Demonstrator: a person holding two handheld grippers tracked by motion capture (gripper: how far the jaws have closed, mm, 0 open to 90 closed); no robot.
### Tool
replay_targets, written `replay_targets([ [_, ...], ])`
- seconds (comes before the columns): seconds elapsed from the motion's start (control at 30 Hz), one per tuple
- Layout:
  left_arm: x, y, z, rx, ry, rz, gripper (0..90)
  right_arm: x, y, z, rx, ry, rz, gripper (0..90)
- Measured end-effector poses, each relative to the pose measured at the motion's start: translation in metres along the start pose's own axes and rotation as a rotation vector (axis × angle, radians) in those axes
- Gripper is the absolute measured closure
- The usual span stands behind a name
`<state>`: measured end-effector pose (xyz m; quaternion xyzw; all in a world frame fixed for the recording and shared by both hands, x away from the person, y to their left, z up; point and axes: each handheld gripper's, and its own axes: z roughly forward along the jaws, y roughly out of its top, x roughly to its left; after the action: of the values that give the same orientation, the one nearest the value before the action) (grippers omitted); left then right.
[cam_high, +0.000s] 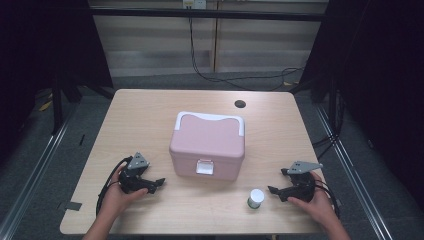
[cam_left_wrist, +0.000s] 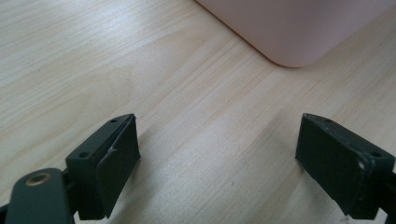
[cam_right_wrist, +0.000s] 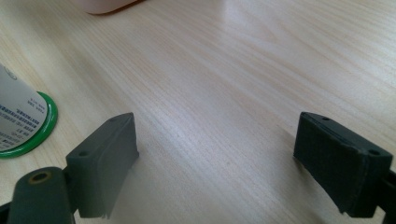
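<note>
Pink box (cam_high: 207, 145) with white handle and front latch at centre of the high view, closed, small white bottle (cam_high: 255, 198) with green base lower right, right gripper (cam_high: 274, 190) just beside it, jaws wide apart and empty, left gripper (cam_high: 159, 183) lower left, likewise gaping, wooden table (cam_high: 140, 110) beneath.

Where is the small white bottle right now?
In the high view the small white bottle stands near the table's front edge, just ahead of the right gripper and in front of the pink box.
</note>
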<state>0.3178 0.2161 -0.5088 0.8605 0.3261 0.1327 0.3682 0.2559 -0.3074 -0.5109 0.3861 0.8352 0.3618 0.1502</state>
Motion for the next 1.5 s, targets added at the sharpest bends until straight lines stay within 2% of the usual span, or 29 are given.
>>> replay_targets([
  [0.07,0.0,0.0,0.0,-0.004,0.0,-0.016,16.8,-0.001,0.0,0.0,-0.004,-0.001,-0.001,14.3],
  [0.13,0.002,0.003,-0.004,0.018,0.005,-0.036,20.1,-0.001,0.001,0.0,0.0,-0.004,0.008,14.7],
  [0.17,0.003,0.005,-0.007,0.032,-0.014,-0.05,31.7,-0.002,0.007,-0.002,0.045,-0.01,0.006,28.9],
  [0.2,0.004,0.007,-0.009,0.036,-0.025,-0.071,31.7,-0.002,0.007,-0.002,0.045,-0.01,0.006,28.9],
  [0.23,0.005,0.01,-0.012,0.035,-0.024,-0.082,33.6,-0.002,0.011,-0.004,0.051,-0.016,0.006,38.2],
  [0.27,0.006,0.014,-0.015,0.035,-0.03,-0.093,40.6,-0.003,0.022,-0.01,0.01,-0.018,0.029,49.3],
  [0.3,0.006,0.019,-0.018,0.039,-0.043,-0.098,40.6,-0.003,0.022,-0.01,0.01,-0.018,0.029,49.3],
  [0.33,0.007,0.025,-0.022,0.031,-0.052,-0.089,41.7,-0.003,0.028,-0.013,-0.011,-0.007,0.049,53.9],
  [0.37,0.007,0.031,-0.025,0.016,-0.063,-0.097,42.5,-0.002,0.036,-0.015,-0.024,-0.012,0.05,56.8],
  [0.4,0.007,0.039,-0.028,0.006,-0.077,-0.108,46.8,0.0,0.055,-0.016,-0.057,0.013,0.057,64.2],
  [0.47,0.006,0.05,-0.032,0.006,-0.087,-0.117,47.9,0.001,0.062,-0.016,-0.061,0.007,0.056,67.6],
  [0.53,0.001,0.069,-0.038,0.032,-0.106,-0.086,53.6,0.003,0.08,-0.014,-0.074,0.013,0.049,72.0],
  [0.57,0.0,0.074,-0.039,0.04,-0.112,-0.077,54.6,0.004,0.092,-0.012,-0.083,0.023,0.057,77.5],
  [0.63,-0.003,0.083,-0.039,0.088,-0.129,-0.063,58.1,0.004,0.103,-0.01,-0.087,0.049,0.074,81.2],
  [0.67,-0.004,0.088,-0.039,0.116,-0.118,-0.046,58.9,0.005,0.109,-0.008,-0.075,0.044,0.064,84.2],
  [0.73,-0.006,0.094,-0.037,0.138,-0.137,-0.023,61.5,0.008,0.123,0.001,-0.038,0.037,0.033,89.8],
  [0.77,-0.007,0.097,-0.036,0.137,-0.129,-0.013,61.5,0.008,0.123,0.001,-0.038,0.037,0.033,89.8],
  [0.83,-0.009,0.101,-0.034,0.128,-0.145,0.02,61.5,0.007,0.129,0.008,-0.029,0.051,0.029,90.0],
  [0.87,-0.011,0.103,-0.031,0.144,-0.121,0.058,58.7,0.006,0.133,0.013,-0.015,0.042,0.031,90.0],
  [1.0,-0.01,0.102,-0.03,0.139,-0.124,0.074,54.8,0.005,0.14,0.02,-0.018,0.046,0.048,90.0],
  [1.07,-0.01,0.102,-0.03,0.137,-0.139,0.078,50.0,0.004,0.147,0.025,-0.022,0.056,0.016,90.0],
  [1.23,-0.011,0.105,-0.026,0.16,-0.125,0.091,41.6,0.003,0.155,0.031,-0.027,0.045,0.022,90.0],
  [1.33,-0.013,0.108,-0.023,0.143,-0.153,0.102,40.1,0.0,0.157,0.034,-0.013,0.049,0.026,90.0],
  [1.4,-0.018,0.112,-0.023,0.109,-0.194,0.102,41.5,-0.001,0.157,0.034,-0.016,0.051,0.027,90.0],
  [1.5,-0.026,0.118,-0.023,0.159,-0.156,0.154,40.4,-0.002,0.159,0.037,-0.015,0.051,0.016,90.0],
])
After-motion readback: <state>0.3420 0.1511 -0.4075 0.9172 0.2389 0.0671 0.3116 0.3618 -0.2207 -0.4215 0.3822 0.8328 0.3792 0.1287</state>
